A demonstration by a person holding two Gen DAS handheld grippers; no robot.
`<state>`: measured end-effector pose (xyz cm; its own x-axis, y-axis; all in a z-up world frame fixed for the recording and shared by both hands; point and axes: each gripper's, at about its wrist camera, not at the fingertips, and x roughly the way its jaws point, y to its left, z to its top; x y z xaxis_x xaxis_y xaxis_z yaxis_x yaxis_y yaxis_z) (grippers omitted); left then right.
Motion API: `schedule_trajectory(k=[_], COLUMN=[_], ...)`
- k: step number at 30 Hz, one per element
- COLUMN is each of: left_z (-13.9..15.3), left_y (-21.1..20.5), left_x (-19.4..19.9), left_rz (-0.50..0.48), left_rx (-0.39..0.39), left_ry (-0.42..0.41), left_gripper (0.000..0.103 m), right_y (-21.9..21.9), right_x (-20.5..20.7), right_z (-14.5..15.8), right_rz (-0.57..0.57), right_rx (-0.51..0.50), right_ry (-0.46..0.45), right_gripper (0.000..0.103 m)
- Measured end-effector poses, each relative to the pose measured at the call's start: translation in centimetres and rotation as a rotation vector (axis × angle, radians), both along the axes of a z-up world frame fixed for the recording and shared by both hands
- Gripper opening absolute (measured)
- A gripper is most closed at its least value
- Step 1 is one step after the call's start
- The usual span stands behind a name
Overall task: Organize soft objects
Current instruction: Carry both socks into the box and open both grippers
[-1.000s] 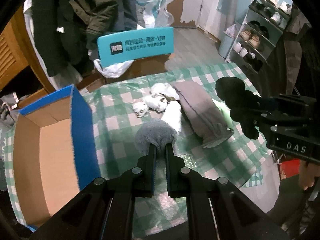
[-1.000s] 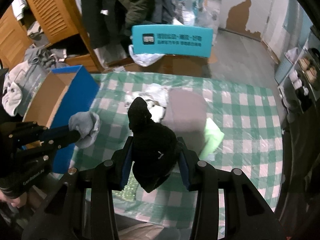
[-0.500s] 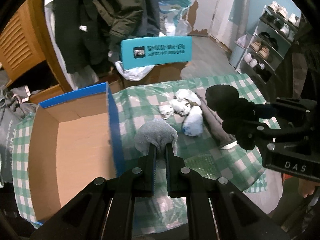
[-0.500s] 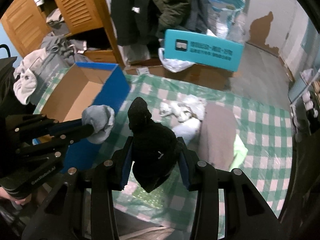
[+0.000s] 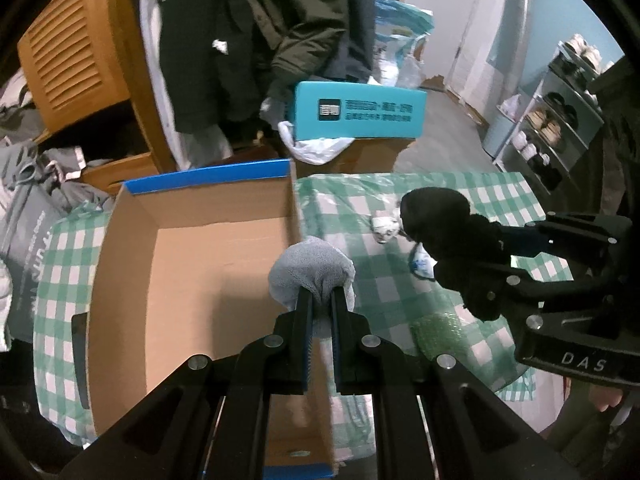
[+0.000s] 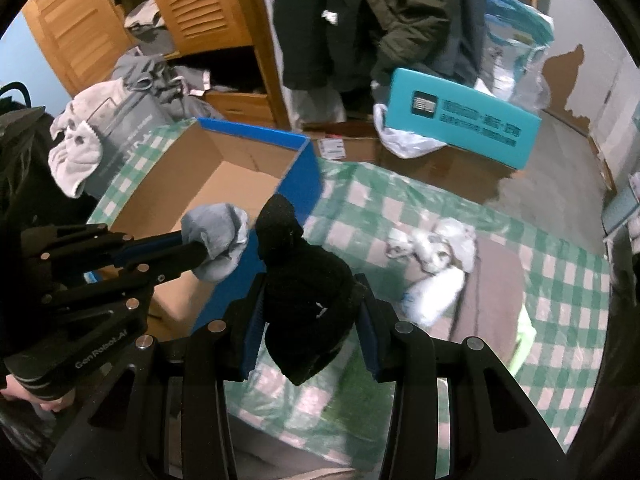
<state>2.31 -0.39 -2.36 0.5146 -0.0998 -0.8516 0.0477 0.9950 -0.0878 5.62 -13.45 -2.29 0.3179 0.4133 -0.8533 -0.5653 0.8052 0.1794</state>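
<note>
Your left gripper point(image 5: 320, 300) is clamped tight on a grey rolled sock point(image 5: 311, 270), held above the right wall of the open cardboard box point(image 5: 192, 264). Your right gripper point(image 6: 308, 312) pinches a bulky black sock point(image 6: 306, 280) between its blue pads, just right of the box. Farther right on the green checked tablecloth point(image 6: 560, 280) lie white socks point(image 6: 436, 248) beside a brown-grey cloth point(image 6: 496, 280).

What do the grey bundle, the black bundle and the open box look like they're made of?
Grey bundle: knitted fabric, matte, fine ribbed loops showing; likely a rolled sock. Black bundle: soft matte fabric with a fuzzy outline, perhaps fleece or knit; too dark to tell. Open box: corrugated cardboard, plain brown inside, printed blue outside, with crisp fold lines.
</note>
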Motion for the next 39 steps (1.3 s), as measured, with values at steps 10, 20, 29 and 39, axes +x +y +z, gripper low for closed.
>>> schedule_trajectory(k=[10, 20, 29, 39], left_z=[-0.6, -2.4, -4.0, -4.6], left_y=[4.4, 8.6, 10.3, 11.1], left_x=[-0.4, -1.0, -0.9, -0.9], left_rz=[0.079, 0.155, 0.186, 0.216], left_rx=[0.000, -0.001, -0.009, -0.005], left_ry=[0.007, 0.054, 0.098, 0.134], left_gripper=[0.008, 0.008, 0.009, 0.039], right_y=[5.2, 9.9, 12.5, 12.7], right_x=[0.2, 0.6, 1.0, 1.5], right_z=[-0.1, -1.6, -3.5, -4.4], right_rz=[0.061, 0.104, 0.122, 0.104], right_rx=[-0.010, -0.023, -0.042, -0.047], right_ry=[0.011, 0.059, 0.109, 0.129], right_gripper=[0.041, 0.041, 0.041, 0.058])
